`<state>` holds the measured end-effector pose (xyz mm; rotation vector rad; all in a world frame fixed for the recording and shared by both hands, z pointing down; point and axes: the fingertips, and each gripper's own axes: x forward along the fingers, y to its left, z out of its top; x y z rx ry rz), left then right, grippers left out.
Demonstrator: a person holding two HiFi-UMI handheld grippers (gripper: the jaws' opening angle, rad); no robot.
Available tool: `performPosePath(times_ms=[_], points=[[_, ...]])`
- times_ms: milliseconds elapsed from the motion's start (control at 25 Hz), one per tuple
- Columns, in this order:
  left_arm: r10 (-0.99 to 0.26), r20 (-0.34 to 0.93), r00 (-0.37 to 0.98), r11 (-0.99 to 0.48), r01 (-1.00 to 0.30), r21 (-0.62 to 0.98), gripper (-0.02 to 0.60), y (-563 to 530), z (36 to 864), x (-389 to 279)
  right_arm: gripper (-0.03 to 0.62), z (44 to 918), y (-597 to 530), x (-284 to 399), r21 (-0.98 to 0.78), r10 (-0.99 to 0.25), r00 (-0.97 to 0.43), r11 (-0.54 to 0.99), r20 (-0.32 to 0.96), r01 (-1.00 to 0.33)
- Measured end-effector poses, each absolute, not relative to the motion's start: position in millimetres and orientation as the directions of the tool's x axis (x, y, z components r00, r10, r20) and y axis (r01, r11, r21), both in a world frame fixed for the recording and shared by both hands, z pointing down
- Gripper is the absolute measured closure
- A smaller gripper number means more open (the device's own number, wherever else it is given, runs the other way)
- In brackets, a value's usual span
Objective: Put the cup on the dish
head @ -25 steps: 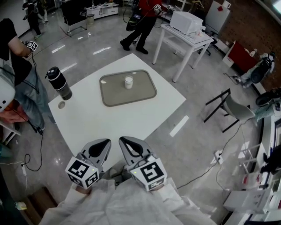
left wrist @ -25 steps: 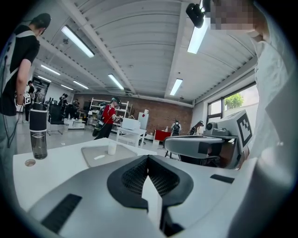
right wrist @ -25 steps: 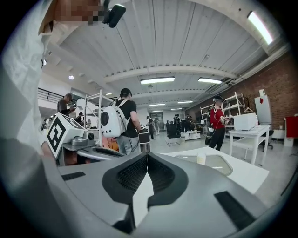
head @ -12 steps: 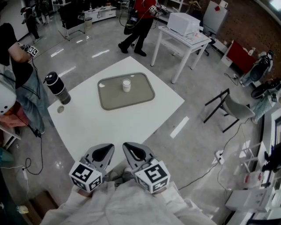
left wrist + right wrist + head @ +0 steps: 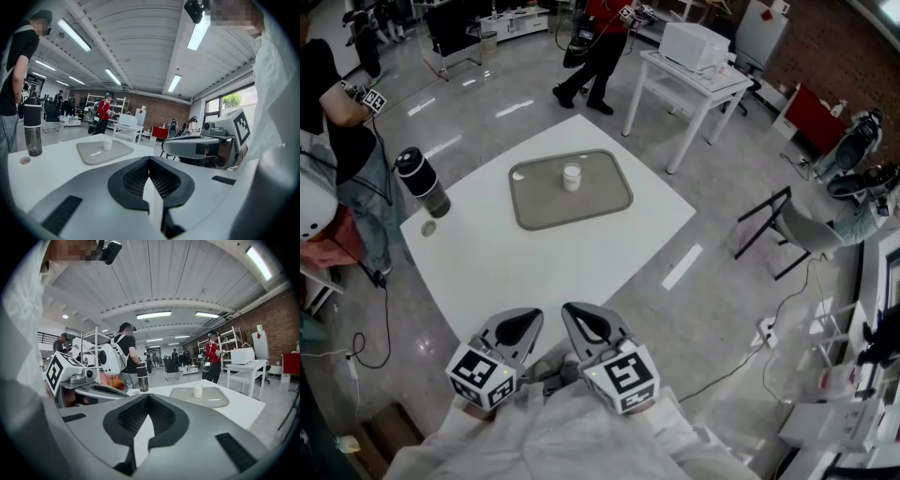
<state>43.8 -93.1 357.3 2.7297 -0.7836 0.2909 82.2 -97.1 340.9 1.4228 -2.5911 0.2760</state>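
A small white cup (image 5: 572,175) stands upright on the grey dish, a flat tray (image 5: 534,208), at the far side of the white table (image 5: 544,262). My left gripper (image 5: 518,324) and right gripper (image 5: 581,320) hang side by side off the table's near corner, close to my body and far from the cup. Both are shut with nothing between the jaws. In the left gripper view the gripper (image 5: 149,161) points toward the cup (image 5: 108,144) on the tray (image 5: 91,154). The right gripper view shows its gripper (image 5: 147,399), with the cup (image 5: 198,390) and tray (image 5: 218,400) off to the right.
A dark bottle (image 5: 424,183) and a small round lid (image 5: 428,228) sit at the table's left corner. A person (image 5: 337,122) stands at the left of it. Behind are a second white table (image 5: 694,80) with a white box and a folded chair (image 5: 783,230) at the right.
The head view has shifted slightly. Both grippers stay shut and close to my body; the cup and tray have not moved.
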Motion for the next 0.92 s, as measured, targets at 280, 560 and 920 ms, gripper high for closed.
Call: performPosePath(times_ms=[280, 560, 920], points=[[-0.485, 0.247, 0.839, -0.812, -0.537, 0.231, 0.586, -96.7, 354.8, 43.1, 0.582, 338.0, -102.7, 81.1, -0.057, -0.823, -0.515, 0.517, 0.242, -0.854], [-0.475, 0.247, 0.844, -0.816, -0.528, 0.234, 0.586, -97.7, 353.6, 38.8, 0.582, 335.9, -107.3, 74.4, -0.047, -0.819, -0.522, 0.527, 0.238, -0.849], [-0.47, 0.248, 0.847, -0.825, -0.521, 0.218, 0.586, -101.0, 350.0, 37.1, 0.582, 331.8, -110.6, 72.1, -0.024, -0.819, -0.522, 0.532, 0.236, -0.846]])
